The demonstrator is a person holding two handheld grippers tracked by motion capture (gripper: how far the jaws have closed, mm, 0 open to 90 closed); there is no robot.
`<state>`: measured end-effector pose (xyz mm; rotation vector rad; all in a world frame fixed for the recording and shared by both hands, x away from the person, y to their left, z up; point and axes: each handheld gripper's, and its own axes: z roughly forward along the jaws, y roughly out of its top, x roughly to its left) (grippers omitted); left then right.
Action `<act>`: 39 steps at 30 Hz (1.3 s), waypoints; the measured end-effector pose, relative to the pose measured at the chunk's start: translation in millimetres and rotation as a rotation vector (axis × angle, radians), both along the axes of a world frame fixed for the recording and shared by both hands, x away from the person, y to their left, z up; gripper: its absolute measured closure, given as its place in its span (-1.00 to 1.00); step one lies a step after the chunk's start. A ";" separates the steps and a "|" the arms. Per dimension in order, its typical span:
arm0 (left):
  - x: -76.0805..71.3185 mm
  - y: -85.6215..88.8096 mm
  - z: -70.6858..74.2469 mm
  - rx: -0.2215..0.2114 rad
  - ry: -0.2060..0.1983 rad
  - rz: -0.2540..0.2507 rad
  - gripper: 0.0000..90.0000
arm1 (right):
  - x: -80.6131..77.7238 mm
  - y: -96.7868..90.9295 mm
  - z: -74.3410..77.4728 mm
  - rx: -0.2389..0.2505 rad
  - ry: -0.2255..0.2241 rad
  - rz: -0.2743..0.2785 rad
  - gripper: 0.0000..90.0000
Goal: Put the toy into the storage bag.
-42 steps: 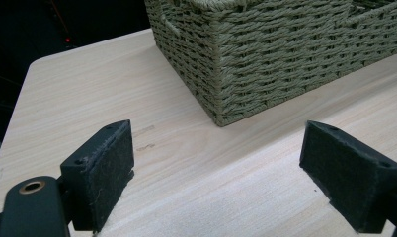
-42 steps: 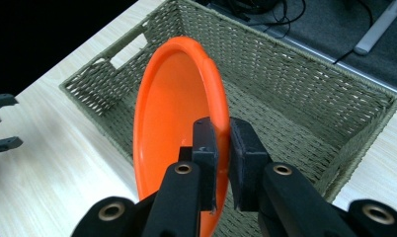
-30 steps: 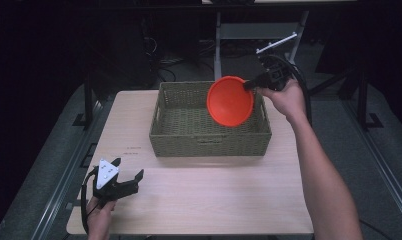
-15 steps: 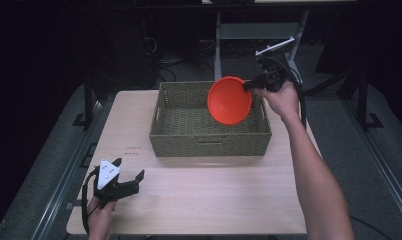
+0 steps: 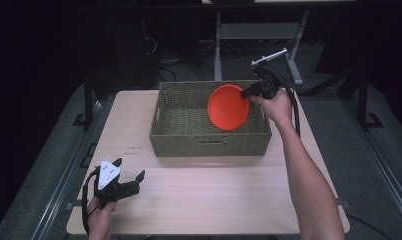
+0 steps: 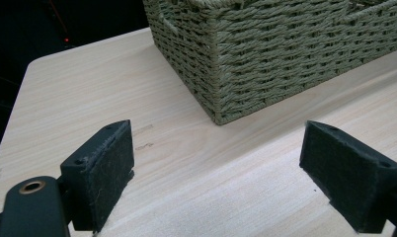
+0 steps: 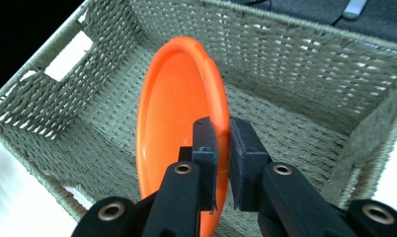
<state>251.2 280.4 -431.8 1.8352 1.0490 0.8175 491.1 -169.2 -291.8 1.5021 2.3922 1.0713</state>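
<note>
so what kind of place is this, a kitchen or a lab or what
Probably a lab or recording setup, not a kitchen: a plain wooden table stands in a dark room, with metal stand legs and loose cables on the floor behind it.

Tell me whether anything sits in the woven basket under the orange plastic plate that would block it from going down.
Nothing visible does. The right gripper is clamped on the rim of the orange plastic plate, which hangs on edge over the green woven basket. The basket floor below it looks bare in the right gripper view.
</note>
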 end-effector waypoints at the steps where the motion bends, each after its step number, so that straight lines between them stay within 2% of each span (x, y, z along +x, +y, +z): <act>1: -0.1 0.4 0.2 0.006 0.001 -0.003 -0.71 | 0.3 1.0 -2.3 -0.002 0.001 0.001 0.83; 8: -0.1 1.6 0.2 -0.002 0.001 0.004 -0.71 | 3.0 2.7 -14.8 -0.007 0.019 -0.002 0.83; 12: 0.1 1.5 0.1 0.002 0.001 0.002 -0.72 | 4.1 3.5 -17.9 -0.018 0.023 -0.005 0.83; 19: -0.1 1.4 0.2 -0.002 0.000 0.003 -0.72 | 4.3 6.0 -22.8 -0.008 0.034 -0.002 0.83; 26: -0.2 1.8 0.1 0.001 0.002 0.003 -0.72 | 6.5 7.7 -34.1 -0.020 0.054 -0.003 0.83; 39: -0.3 2.0 0.3 0.001 0.003 0.005 -0.72 | 9.0 18.0 -44.0 -0.060 0.086 0.018 0.83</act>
